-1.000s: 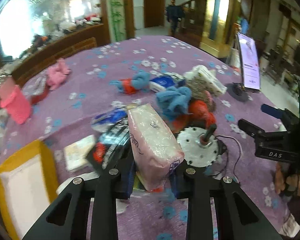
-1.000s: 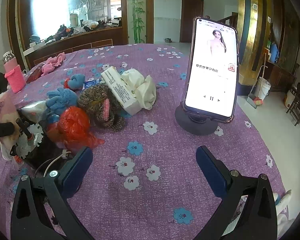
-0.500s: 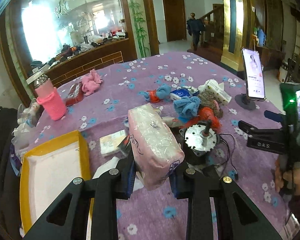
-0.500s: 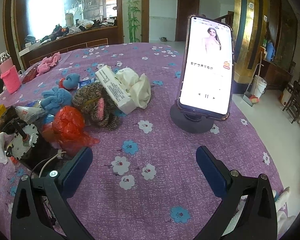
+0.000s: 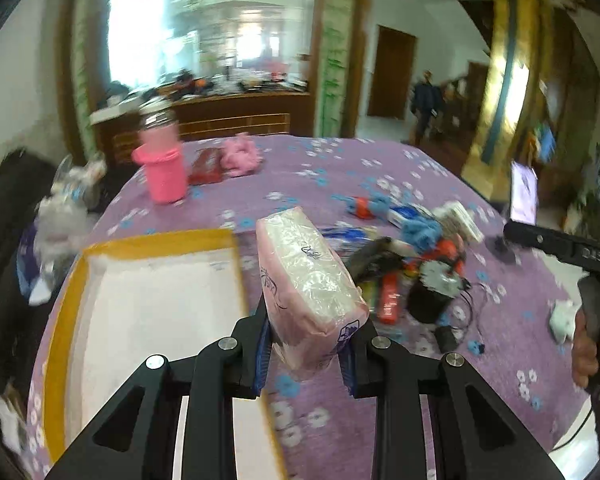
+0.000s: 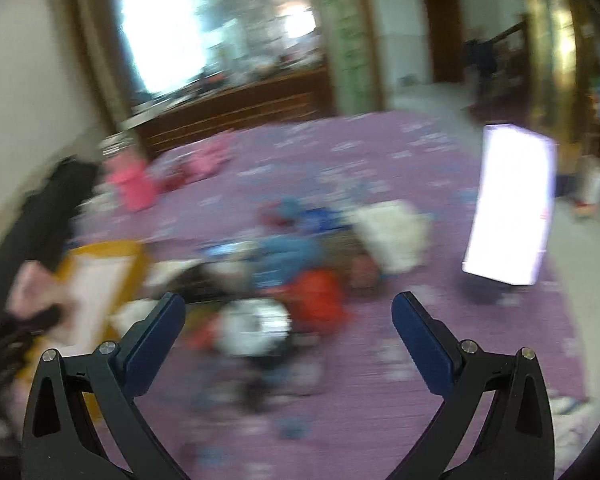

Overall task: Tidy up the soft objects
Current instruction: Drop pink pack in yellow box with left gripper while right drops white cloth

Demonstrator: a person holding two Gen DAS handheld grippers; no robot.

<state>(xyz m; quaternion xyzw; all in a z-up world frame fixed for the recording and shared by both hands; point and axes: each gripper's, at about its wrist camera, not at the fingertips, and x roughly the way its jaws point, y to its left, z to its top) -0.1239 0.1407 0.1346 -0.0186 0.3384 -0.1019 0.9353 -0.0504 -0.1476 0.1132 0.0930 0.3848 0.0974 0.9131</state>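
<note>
My left gripper [image 5: 306, 354] is shut on a pink tissue pack [image 5: 310, 286], held in the air just right of a yellow-rimmed tray [image 5: 160, 240] with a white inside. My right gripper [image 6: 288, 320] stands open and empty above the purple flowered tablecloth [image 6: 380, 360]; its view is blurred. In front of it lies a pile with a blue plush [image 6: 288, 256], a red bag [image 6: 320, 292] and a white cloth [image 6: 392, 236]. The same pile [image 5: 420, 248] shows right of the tissue pack in the left wrist view, as does the right gripper's body [image 5: 572, 248].
A pink cup [image 5: 162, 170] and a pink plush [image 5: 240, 156] stand at the table's far left. A phone on a stand [image 6: 508, 208] is at the right. A round motor with a cable [image 5: 436, 284] lies by the pile. A person walks in the far doorway.
My left gripper carried the tissue pack up and leftward from the pile to beside the yellow tray. My right gripper rose and pulled back from the table, still open.
</note>
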